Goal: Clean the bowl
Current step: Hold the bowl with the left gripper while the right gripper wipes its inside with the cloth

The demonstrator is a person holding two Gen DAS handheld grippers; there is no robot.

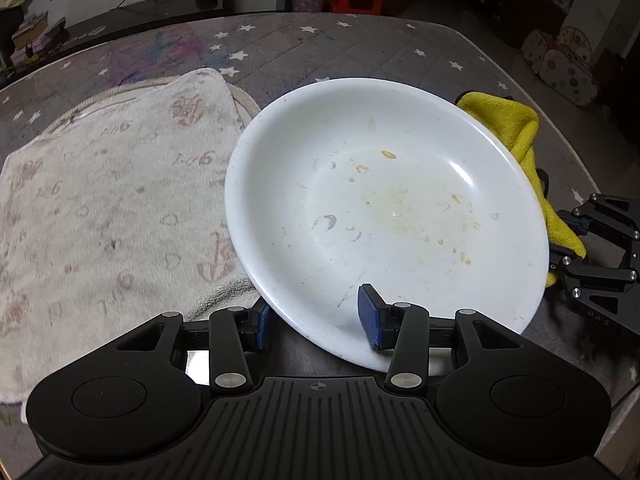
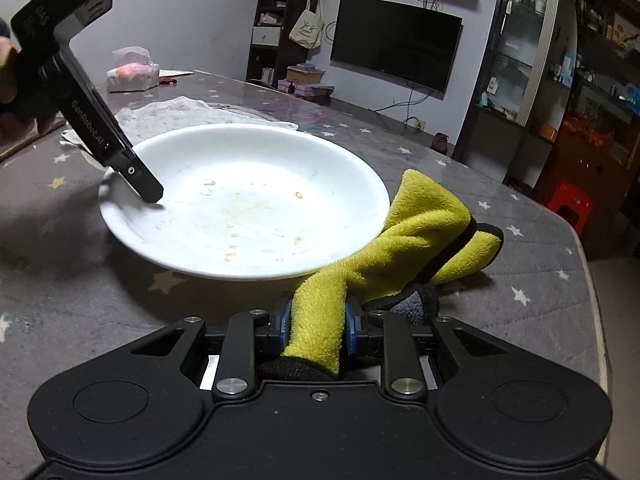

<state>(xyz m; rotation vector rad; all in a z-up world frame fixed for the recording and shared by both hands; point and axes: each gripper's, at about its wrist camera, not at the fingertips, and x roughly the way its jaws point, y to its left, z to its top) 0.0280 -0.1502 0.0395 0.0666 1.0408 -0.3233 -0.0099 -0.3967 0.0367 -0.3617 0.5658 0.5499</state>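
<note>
Left wrist view shows the left gripper [image 1: 318,320] with jaws spread astride the near rim of the white bowl [image 1: 384,216], which sits on the bench [image 1: 320,40]; a pale towel [image 1: 104,208] lies at 9 o'clock. Only the right wrist view shows the right gripper [image 2: 316,326] pinching the yellow cloth [image 2: 424,232] at the bowl's 4 o'clock.

Both wrist views sit low and close to the white bowl [image 1: 384,216] [image 2: 244,200], facing it from opposite rims, sharing it.
</note>
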